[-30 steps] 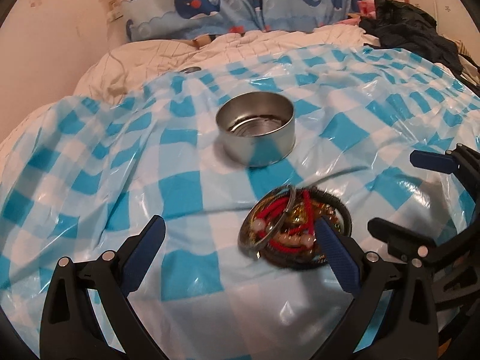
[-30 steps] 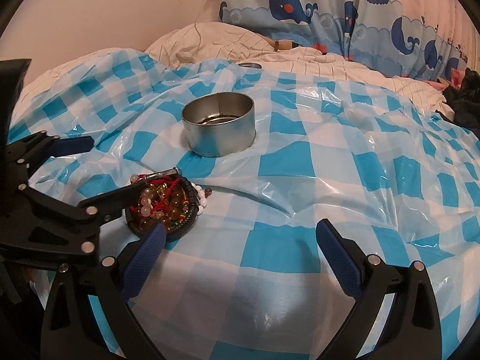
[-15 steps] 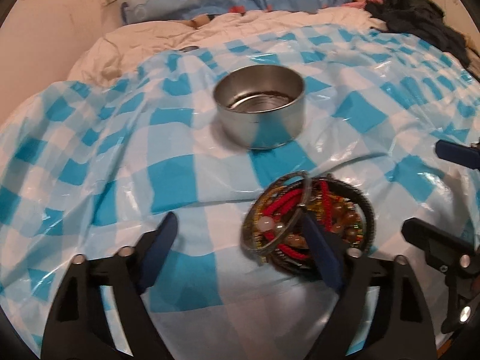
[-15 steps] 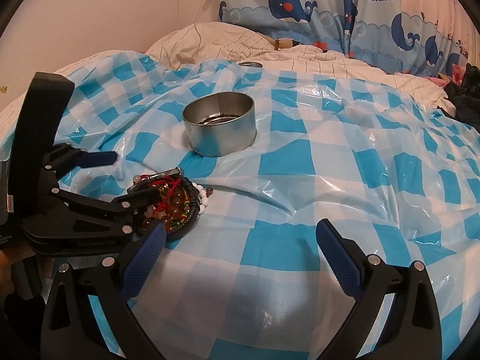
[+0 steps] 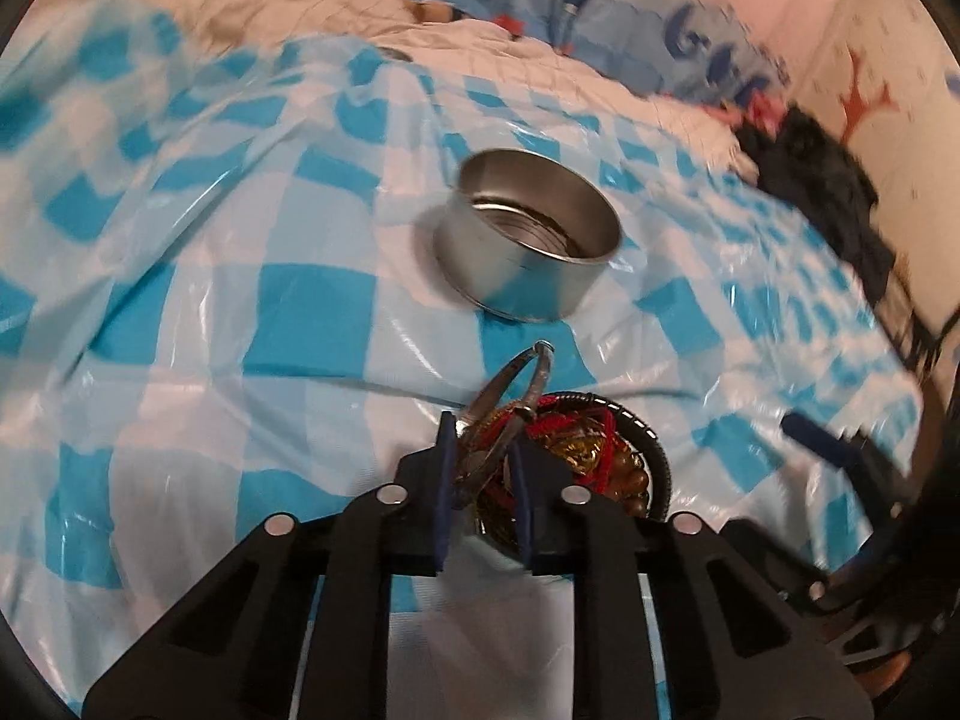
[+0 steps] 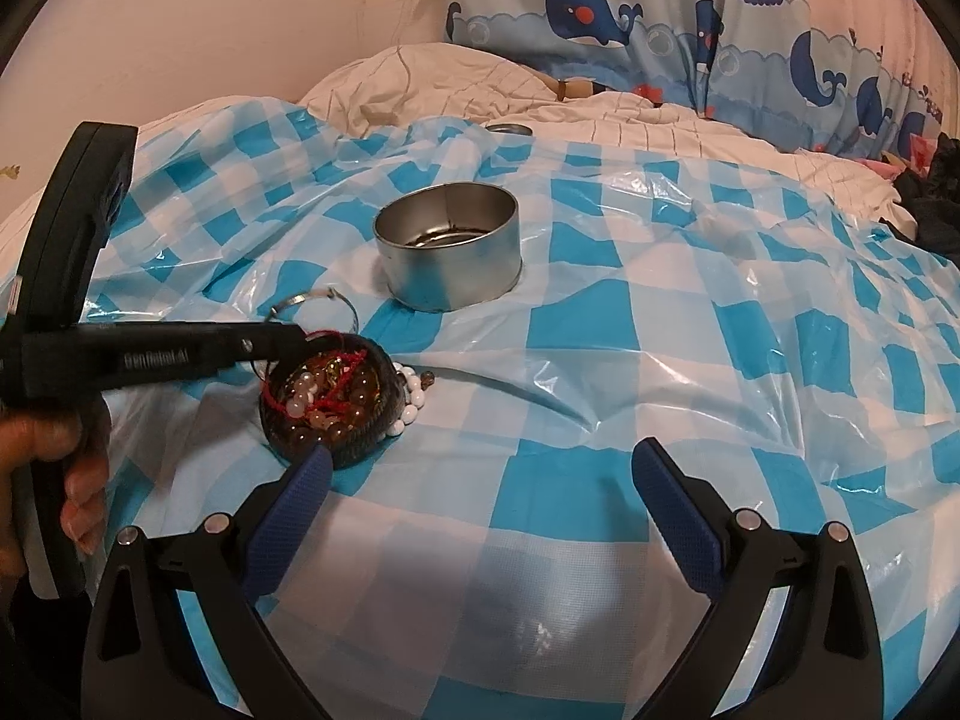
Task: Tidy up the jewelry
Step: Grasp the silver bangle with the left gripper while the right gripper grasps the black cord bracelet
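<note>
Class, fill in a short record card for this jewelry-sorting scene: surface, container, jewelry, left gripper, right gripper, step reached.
surface: blue and white checked plastic sheet over a bed
container: round metal tin, upright, no jewelry visible inside
jewelry: pile of bracelets on the sheet, apart from the tin
left gripper: jaws have just been closing, now pinching a silver bangle at the pile
right gripper: open, holding nothing
step reached: bangle gripped, not yet in the tin
</note>
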A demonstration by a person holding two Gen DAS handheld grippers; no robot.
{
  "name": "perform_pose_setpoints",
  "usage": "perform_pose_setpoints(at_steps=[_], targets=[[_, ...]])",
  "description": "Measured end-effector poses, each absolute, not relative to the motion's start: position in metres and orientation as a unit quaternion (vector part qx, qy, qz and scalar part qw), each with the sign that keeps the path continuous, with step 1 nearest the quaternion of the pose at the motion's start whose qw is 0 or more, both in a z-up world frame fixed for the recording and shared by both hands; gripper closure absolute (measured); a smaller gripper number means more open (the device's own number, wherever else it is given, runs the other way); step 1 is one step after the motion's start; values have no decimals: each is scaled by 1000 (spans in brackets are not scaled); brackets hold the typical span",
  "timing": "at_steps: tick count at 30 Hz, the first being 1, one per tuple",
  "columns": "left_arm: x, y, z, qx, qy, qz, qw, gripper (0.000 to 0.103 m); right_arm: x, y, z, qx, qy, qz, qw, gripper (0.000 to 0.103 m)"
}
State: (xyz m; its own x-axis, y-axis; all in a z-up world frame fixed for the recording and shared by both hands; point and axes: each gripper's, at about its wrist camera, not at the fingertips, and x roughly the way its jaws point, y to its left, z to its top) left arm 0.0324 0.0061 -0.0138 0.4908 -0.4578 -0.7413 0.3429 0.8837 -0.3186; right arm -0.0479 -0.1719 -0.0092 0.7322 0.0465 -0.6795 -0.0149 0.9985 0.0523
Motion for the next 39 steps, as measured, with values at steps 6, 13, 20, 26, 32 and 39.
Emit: perform_pose_setpoints(at_steps=[6,13,20,26,32,39], targets=[[38,26,-20,-158,455,-251,840,90,-49,-172,-11,21,366,16,930,7],[40,40,-20,-198,455,-247,833,90,-51,-170,-9,13,355,23,935,7],[42,60,-10,-215,436,-219,846,92,-24,-157,-4,22,361,83,928,9],[45,52,-20,-210,458,-238,830,92,-3,-166,-24,91,412,115,899,54],[44,38,-23,-192,464,-244,830,92,-2,-172,-27,141,409,154,888,83],[44,38,-24,-192,456,-241,835,92,-7,-174,-20,148,390,162,894,93]])
